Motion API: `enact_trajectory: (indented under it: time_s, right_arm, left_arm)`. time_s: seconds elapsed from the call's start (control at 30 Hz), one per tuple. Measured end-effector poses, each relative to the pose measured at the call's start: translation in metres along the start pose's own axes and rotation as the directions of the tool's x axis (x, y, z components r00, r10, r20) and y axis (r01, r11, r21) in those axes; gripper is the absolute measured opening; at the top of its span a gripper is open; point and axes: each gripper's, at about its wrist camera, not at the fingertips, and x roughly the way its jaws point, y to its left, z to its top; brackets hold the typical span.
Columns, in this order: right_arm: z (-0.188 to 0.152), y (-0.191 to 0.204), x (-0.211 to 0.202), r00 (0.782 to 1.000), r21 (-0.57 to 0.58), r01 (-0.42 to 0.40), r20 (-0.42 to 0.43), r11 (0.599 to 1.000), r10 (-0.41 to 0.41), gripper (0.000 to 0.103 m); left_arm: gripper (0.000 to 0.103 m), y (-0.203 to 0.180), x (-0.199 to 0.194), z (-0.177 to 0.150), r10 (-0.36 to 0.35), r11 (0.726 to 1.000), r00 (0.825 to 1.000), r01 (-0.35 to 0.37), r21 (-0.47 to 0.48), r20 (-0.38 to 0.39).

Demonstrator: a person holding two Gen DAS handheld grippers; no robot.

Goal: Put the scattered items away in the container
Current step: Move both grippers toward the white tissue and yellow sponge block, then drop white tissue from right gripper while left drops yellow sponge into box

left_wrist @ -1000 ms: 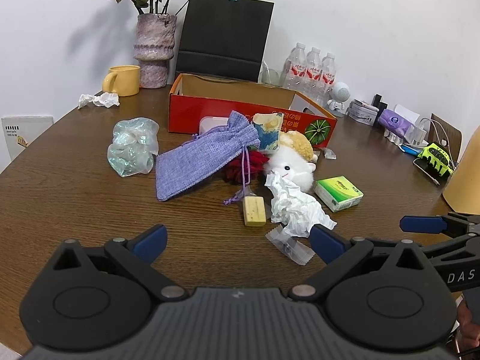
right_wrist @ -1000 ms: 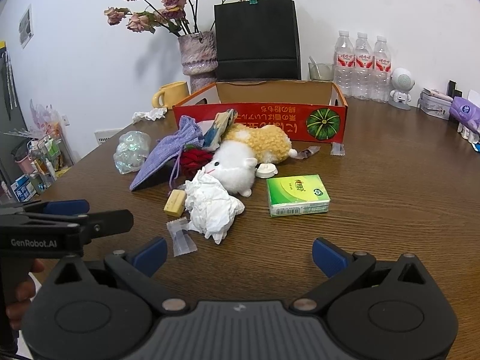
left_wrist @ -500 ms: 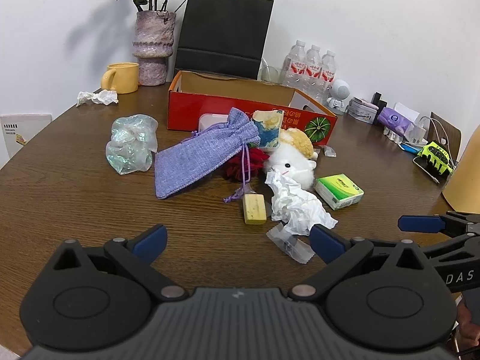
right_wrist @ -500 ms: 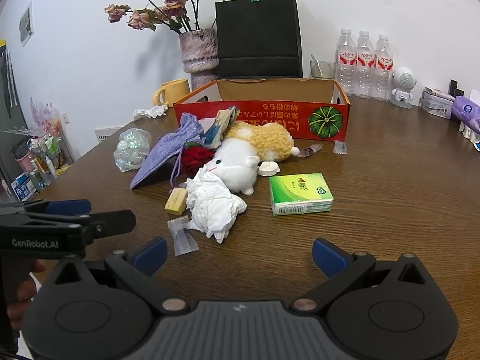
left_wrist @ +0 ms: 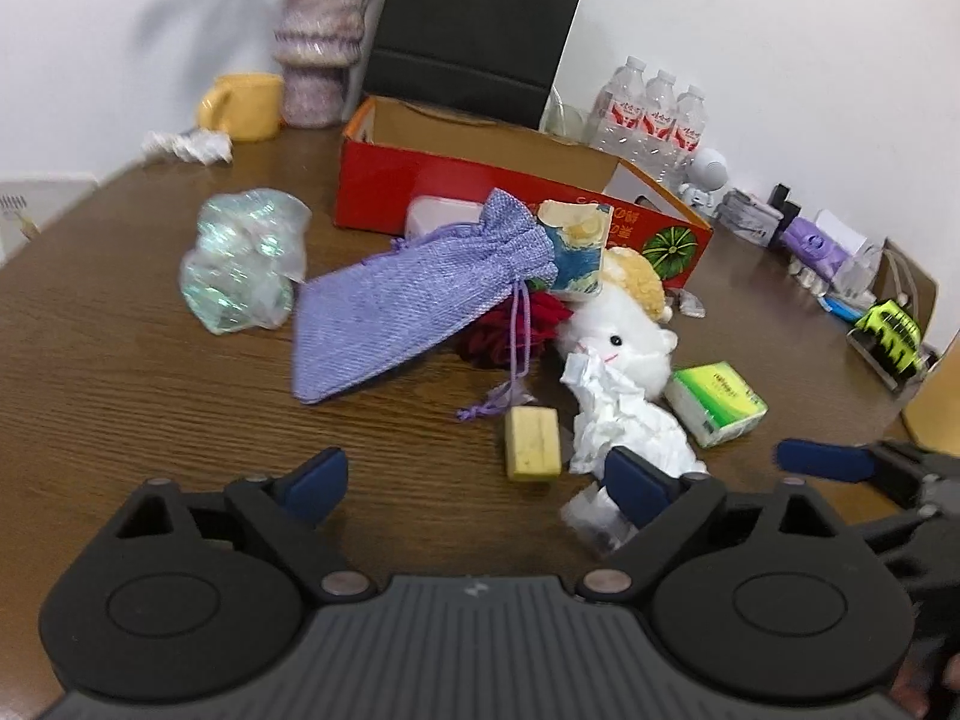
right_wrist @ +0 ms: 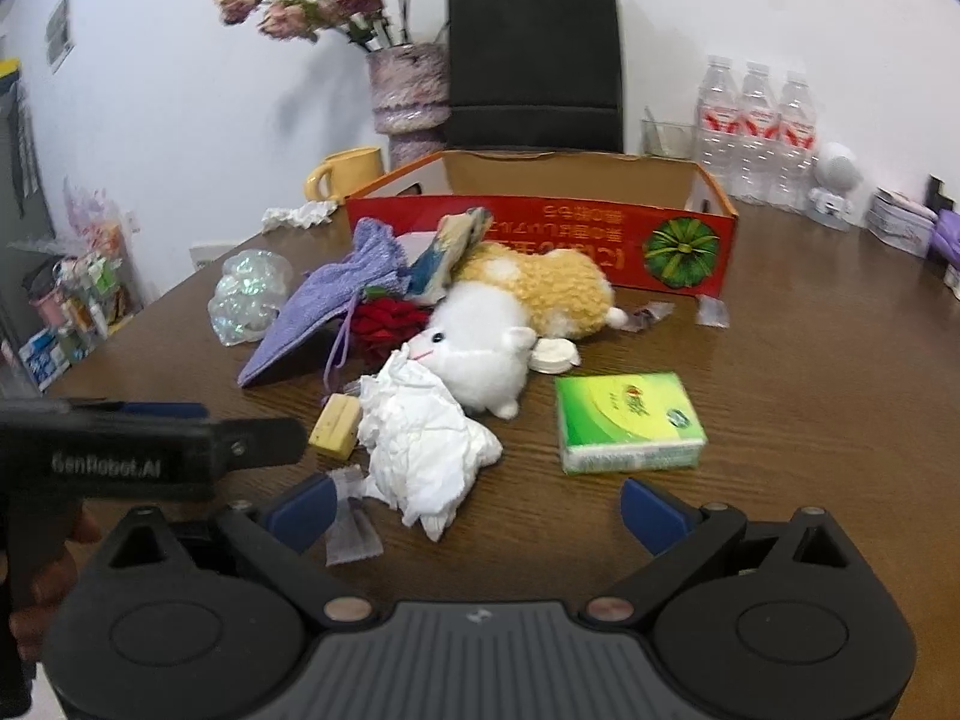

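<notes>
A red cardboard box [right_wrist: 540, 228], open-topped and printed with a green pumpkin, sits at upper centre of the right wrist view, the scattered items heaped just in front of it: a lilac woven drawstring pouch [left_wrist: 414, 294], a fluffy white-and-tan plush toy [right_wrist: 486, 342], a crumpled white tissue [right_wrist: 420, 438], a green tissue pack [right_wrist: 624, 420], a pale yellow block [left_wrist: 533, 443] and a small clear sachet [right_wrist: 351, 519]. At lower centre of the left wrist view the left gripper [left_wrist: 474, 477] stands unclenched over bare wood, its jaws having just been closing a little with nothing between them, the block just beyond; the right gripper [right_wrist: 480, 507] is spread wide and holds nothing, the tissue's lower edge lying just ahead of its blue pads. The step in hand looks like an approach to a first pick (nothing appears to be in the box yet, though its floor is hidden). Doing it well likely means each gripper taking one nearby item: the rigid block should pinch cleanly across its narrow faces, while the soft tissue needs a deep bite into its bulk. A crinkly iridescent bag [left_wrist: 243, 264] lies at centre left, well apart from the pile.
</notes>
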Motion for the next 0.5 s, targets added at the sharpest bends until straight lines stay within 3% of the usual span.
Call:
enact_trajectory:
  time_s: [0.13,0.2,0.3,0.33,0.37,0.5]
  right_arm:
    - [0.003,0.005,0.013,1.000,-0.047,-0.015,0.007,0.999,0.016,0.089]
    - [0.006,0.006,0.019,1.000,-0.065,-0.013,0.014,0.998,0.014,0.083]
    - [0.008,0.007,0.030,1.000,-0.089,-0.024,0.007,0.996,0.025,0.058]
    - [0.008,0.007,0.034,0.999,-0.099,-0.042,-0.004,0.994,0.041,0.040]
    - [0.007,0.006,0.036,0.998,-0.094,-0.070,-0.012,0.993,0.069,0.033]
    - [0.006,-0.001,0.028,0.995,-0.044,-0.095,0.036,0.994,0.097,0.025]
  left_arm:
    - [0.069,-0.004,0.013,0.007,-0.035,0.999,0.999,0.035,0.019,-0.030]
    - [0.046,-0.007,0.020,0.008,-0.045,0.999,0.997,0.046,0.028,-0.057]
    - [0.024,-0.012,0.026,0.007,-0.064,0.996,0.996,0.067,0.061,-0.059]
    - [0.024,-0.013,0.026,0.007,-0.072,0.995,0.996,0.075,0.061,-0.058]
    - [0.023,-0.014,0.026,0.007,-0.071,0.995,0.996,0.074,0.069,-0.055]
    - [0.023,-0.012,0.022,0.003,-0.073,0.995,0.997,0.076,0.064,-0.038]
